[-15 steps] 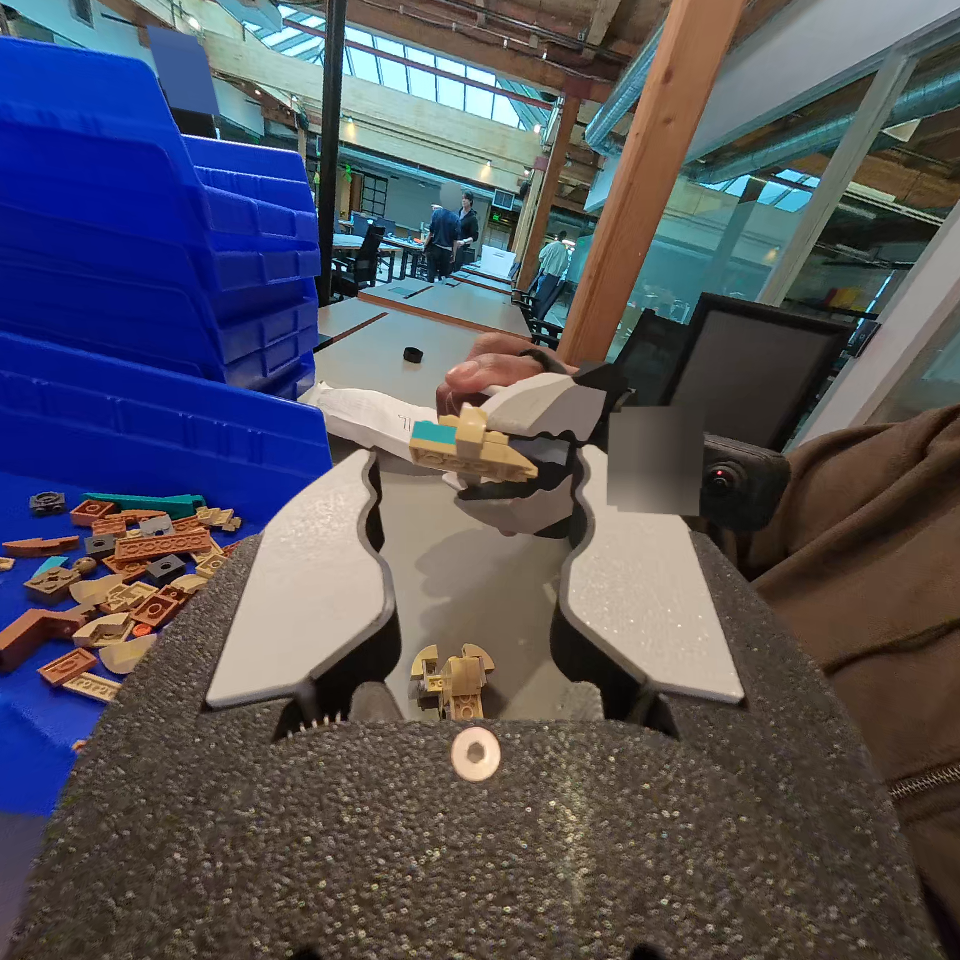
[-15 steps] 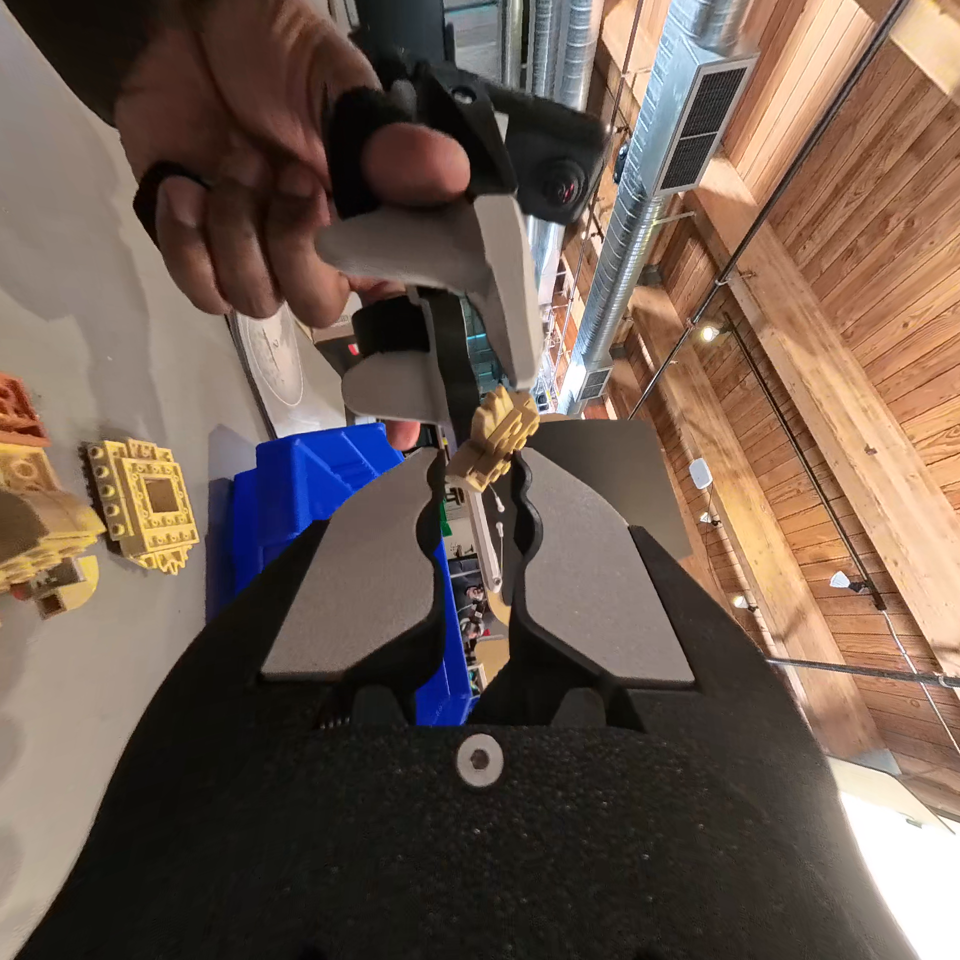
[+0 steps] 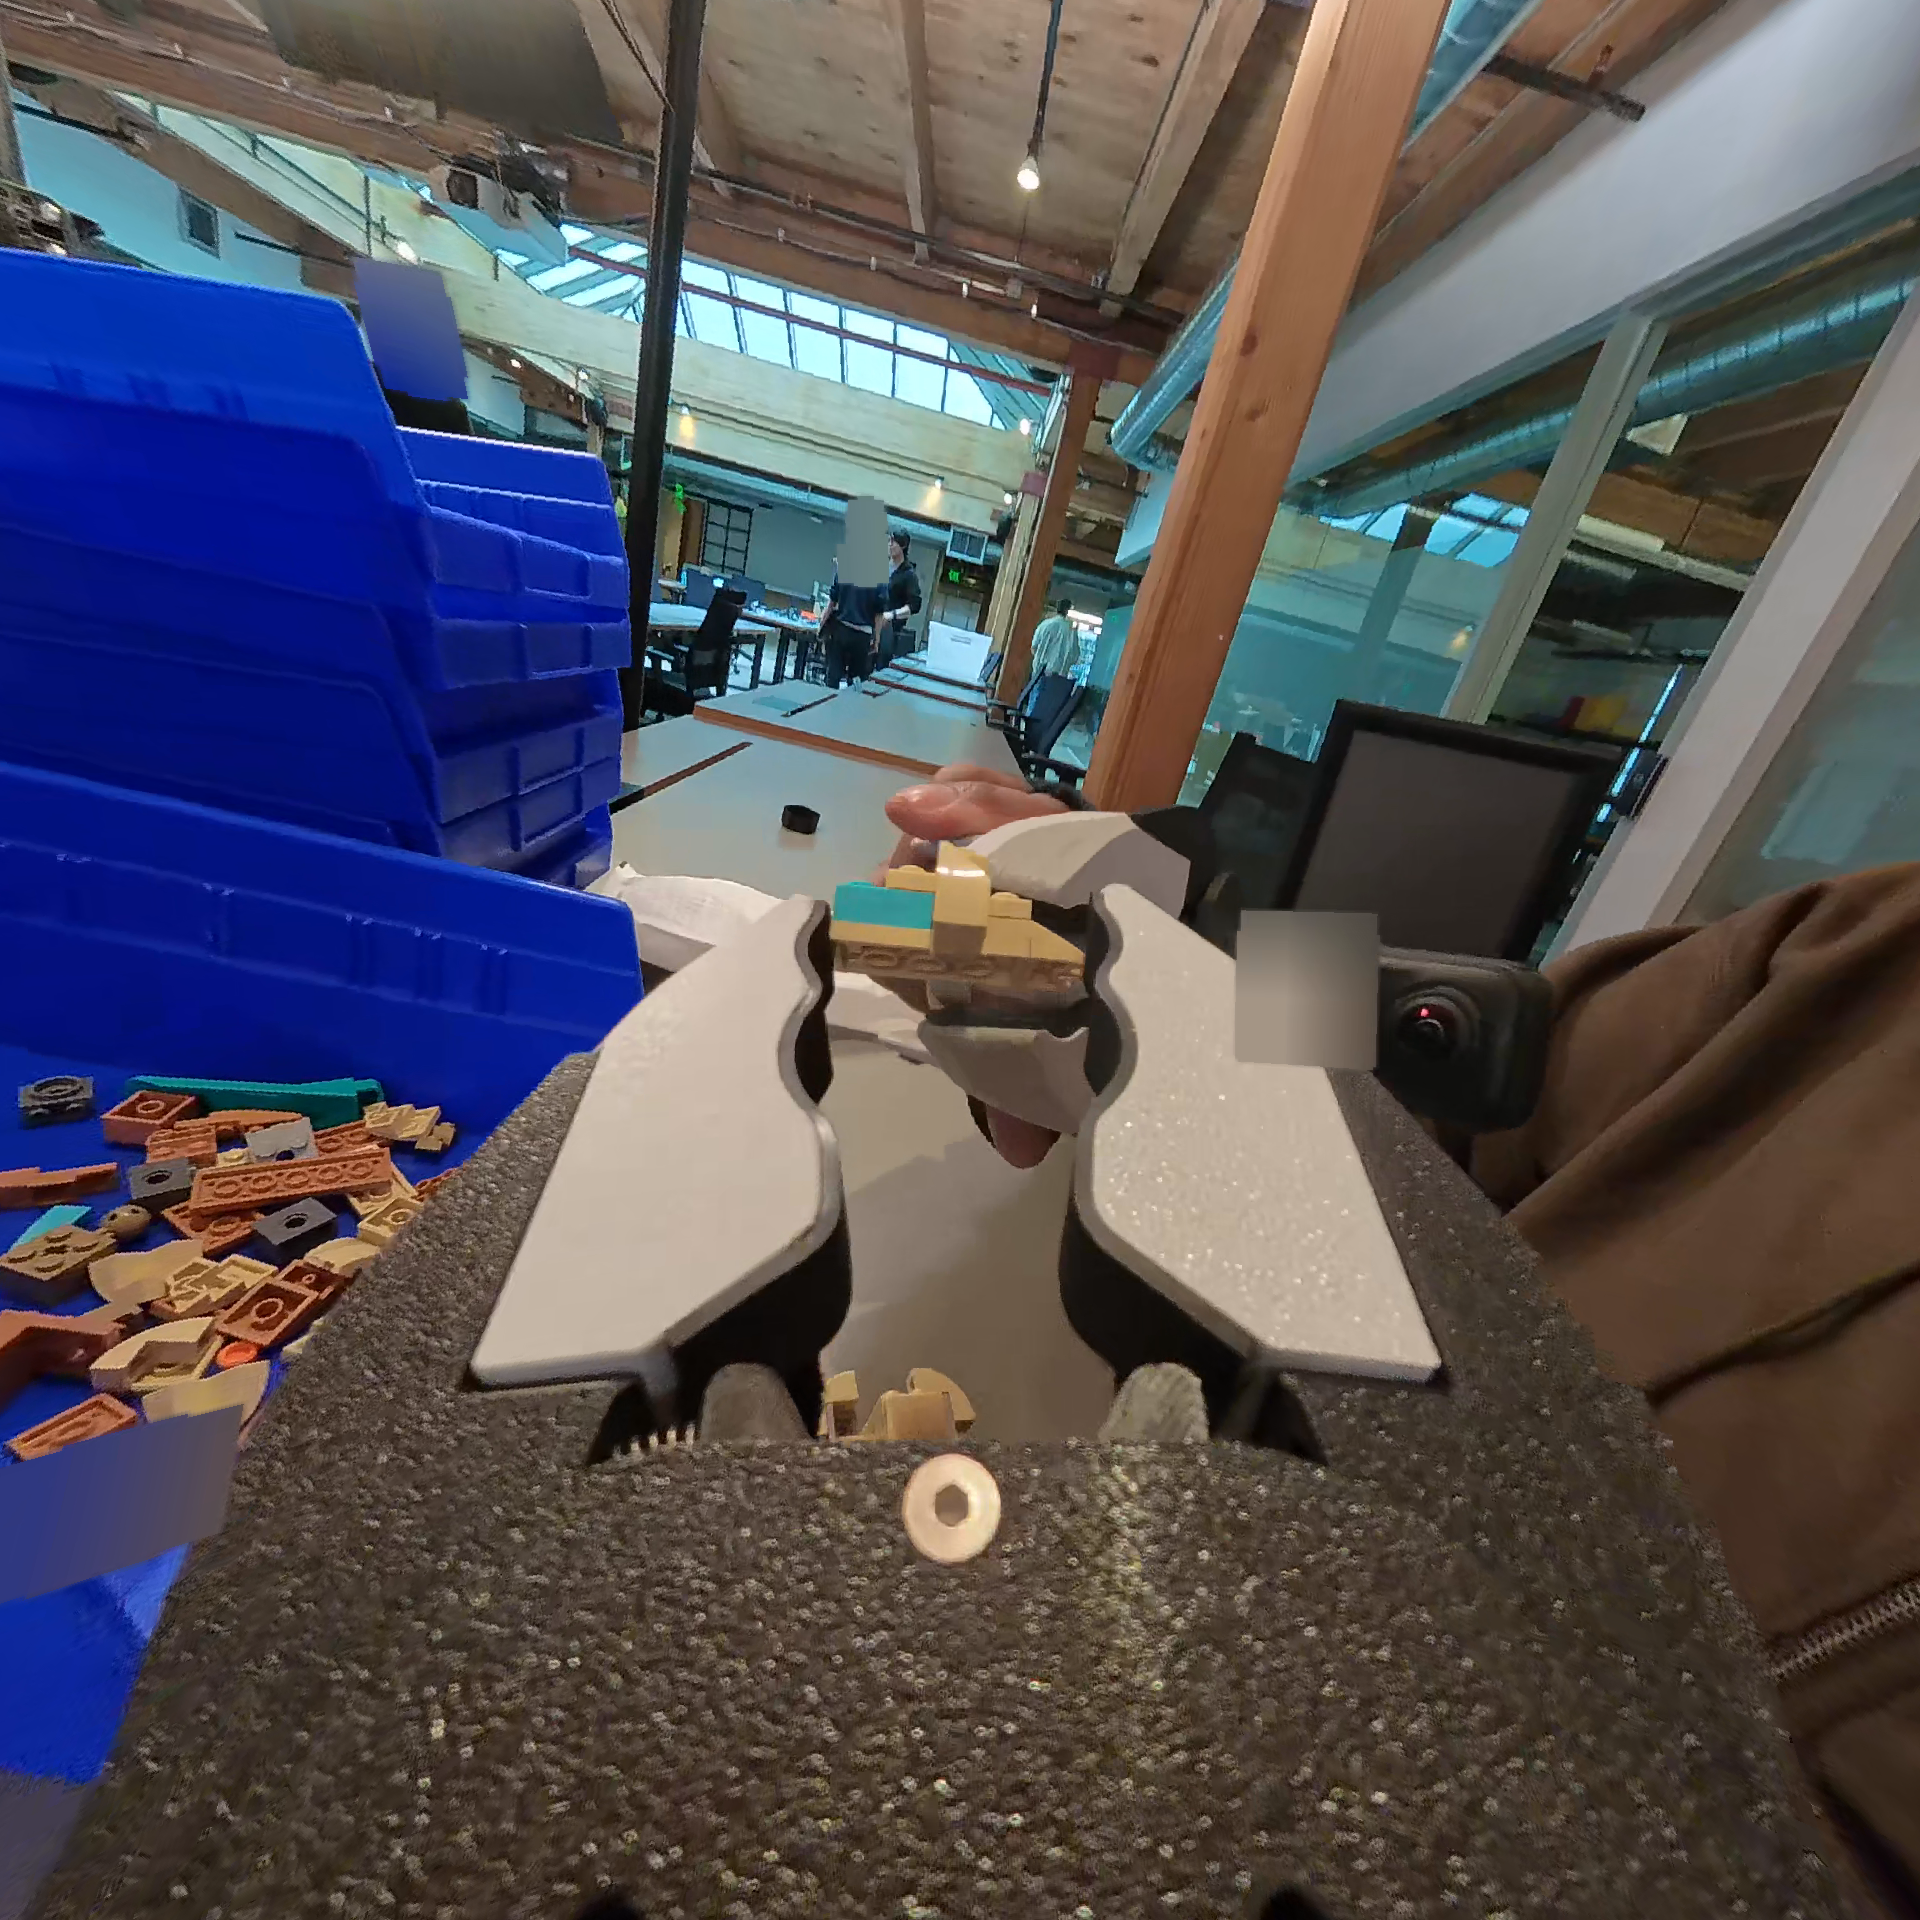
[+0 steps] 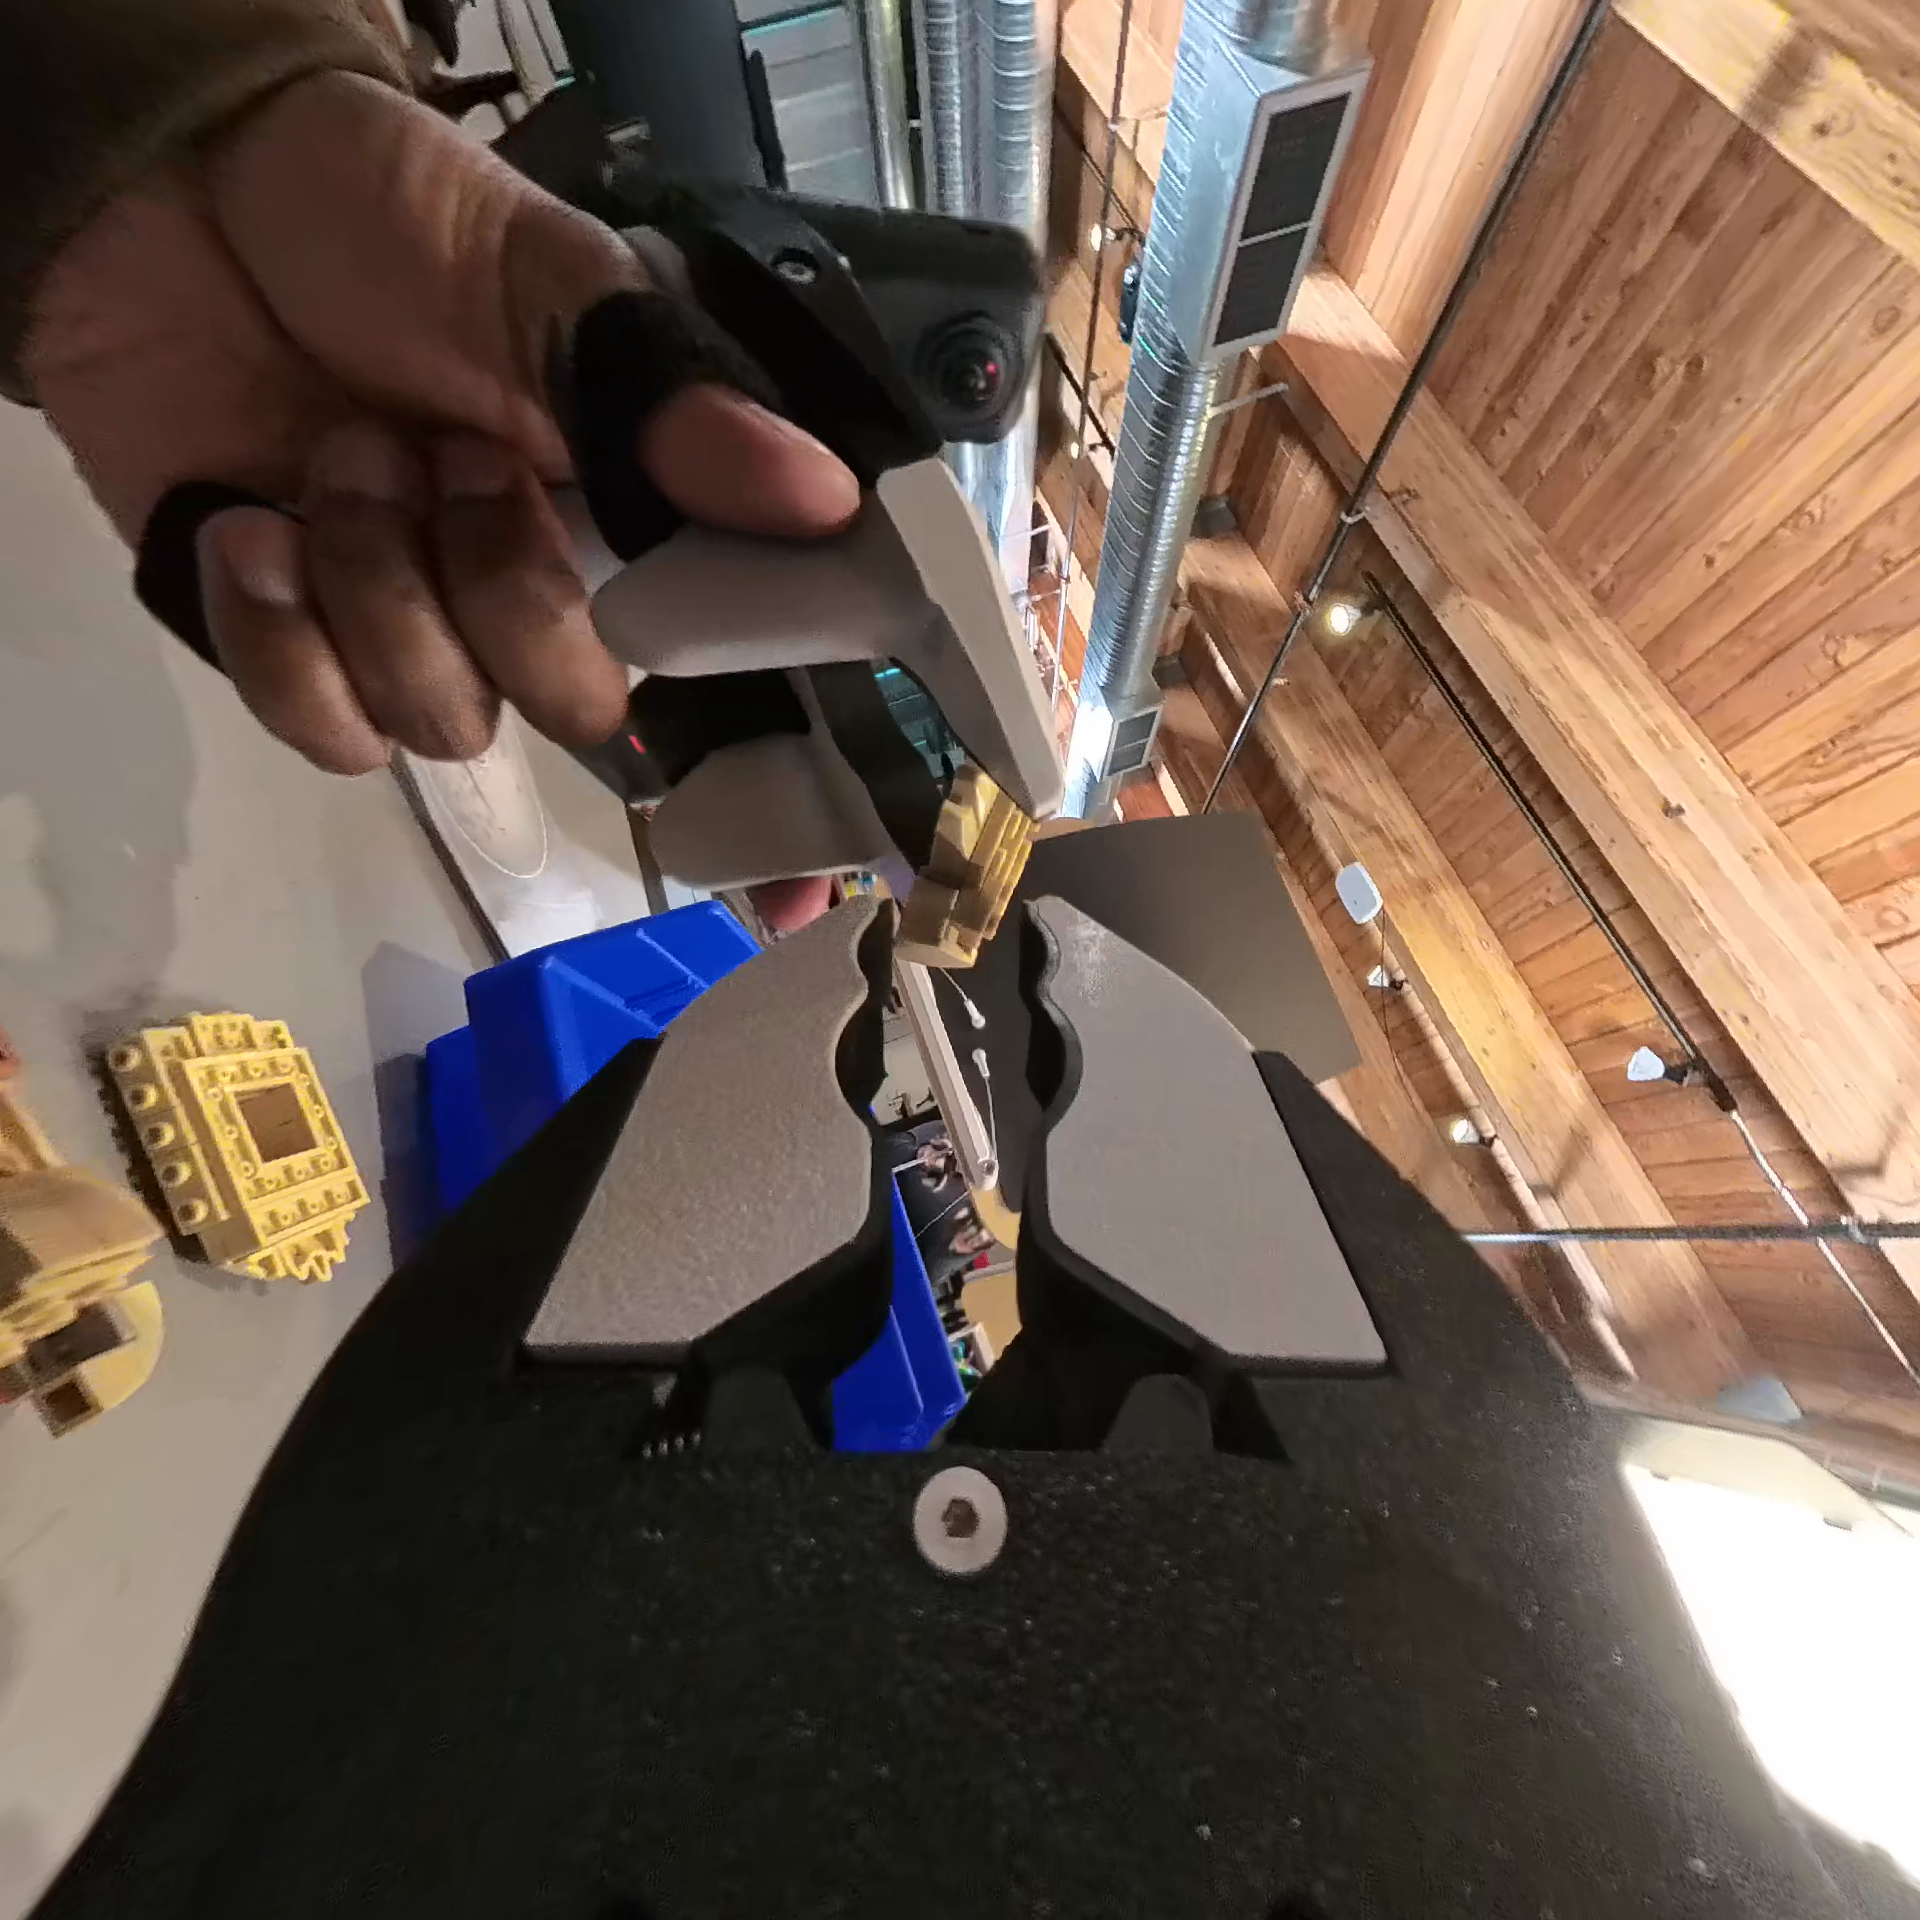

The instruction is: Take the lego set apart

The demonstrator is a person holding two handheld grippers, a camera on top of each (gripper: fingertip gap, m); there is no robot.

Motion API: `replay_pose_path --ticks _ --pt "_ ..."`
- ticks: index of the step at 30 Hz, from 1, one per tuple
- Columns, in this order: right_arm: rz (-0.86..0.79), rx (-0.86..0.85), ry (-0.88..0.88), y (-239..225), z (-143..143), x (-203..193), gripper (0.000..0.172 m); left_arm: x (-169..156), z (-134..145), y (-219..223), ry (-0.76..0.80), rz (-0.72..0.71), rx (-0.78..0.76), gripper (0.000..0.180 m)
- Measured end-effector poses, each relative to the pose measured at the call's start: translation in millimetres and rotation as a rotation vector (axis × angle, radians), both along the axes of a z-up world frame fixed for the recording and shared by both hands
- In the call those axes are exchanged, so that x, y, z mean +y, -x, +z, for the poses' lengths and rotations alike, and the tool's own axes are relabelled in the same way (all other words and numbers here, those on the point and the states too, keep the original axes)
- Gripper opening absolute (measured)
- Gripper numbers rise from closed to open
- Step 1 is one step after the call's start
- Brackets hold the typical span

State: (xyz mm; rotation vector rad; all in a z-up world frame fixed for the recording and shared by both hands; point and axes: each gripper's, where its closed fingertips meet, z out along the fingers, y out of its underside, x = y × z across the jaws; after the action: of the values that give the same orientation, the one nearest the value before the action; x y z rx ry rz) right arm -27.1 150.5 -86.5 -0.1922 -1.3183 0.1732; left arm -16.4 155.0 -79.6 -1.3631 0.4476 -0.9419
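A: Left gripper (image 3: 961,951) state?

B: Narrowed onto the brick model (image 3: 956,930). Model lies crosswise between its fingertips, both ends touching the pads. Held up off the table (image 3: 727,800).

A: Right gripper (image 4: 961,930)?

B: Also clamped on the model (image 4: 971,883), jaws at a narrow gap. In the left view its fingers (image 3: 1060,857) close on it from above and below, coming in from the right. So both grippers hold the same piece, at right angles to each other.

A: What does the model look like?

B: Small, mostly tan. Studded plate at the base, stacked tan bricks on top, one teal brick at its left end, a sloped wedge at the right end.

A: Any readable labels?

B: None legible. Paper sheet (image 3: 675,899) with print lies behind the left finger, too small to read.

A: Surroundings?

B: Blue bin (image 3: 312,935) left of the left gripper, loose tan, brown and grey bricks (image 3: 208,1195) in it, more blue bins (image 3: 260,571) stacked behind. Another small tan build (image 3: 899,1403) on the table under the left gripper. Yellow square build (image 4: 239,1143) on the table in the right view. Black cap (image 3: 800,818) farther back.
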Motion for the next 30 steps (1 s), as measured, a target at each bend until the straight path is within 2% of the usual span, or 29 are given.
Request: replay_pose_path --ticks 5,8,16,19,22,28,30 --pt "-0.017 0.026 0.073 1.7 4.3 4.4 0.023 2.0 4.2 3.0 0.007 -0.006 -0.091 0.046" --pt "0.033 0.016 0.187 1.1 6.2 3.5 0.023 -0.9 9.0 3.0 -0.03 -0.014 -0.116 0.046" --pt "0.411 -0.169 0.798 -4.6 10.2 -10.7 0.028 -16.1 26.0 4.9 -0.185 -0.025 -0.141 0.046" --pt "0.536 -0.27 0.95 -7.3 7.7 -18.1 0.031 -21.5 25.2 -2.2 -0.212 -0.06 -0.112 0.046" --pt "0.591 -0.357 1.016 -8.1 1.5 -23.9 0.03 -24.8 23.5 -7.9 -0.224 -0.09 -0.096 0.046" --pt "0.613 -0.341 1.037 -10.3 6.1 -23.4 0.027 -25.1 18.2 -14.2 -0.21 -0.117 -0.068 0.046" --pt "0.613 -0.329 1.036 -11.3 7.8 -21.7 0.017 -24.7 17.6 -14.3 -0.206 -0.118 -0.066 0.046"
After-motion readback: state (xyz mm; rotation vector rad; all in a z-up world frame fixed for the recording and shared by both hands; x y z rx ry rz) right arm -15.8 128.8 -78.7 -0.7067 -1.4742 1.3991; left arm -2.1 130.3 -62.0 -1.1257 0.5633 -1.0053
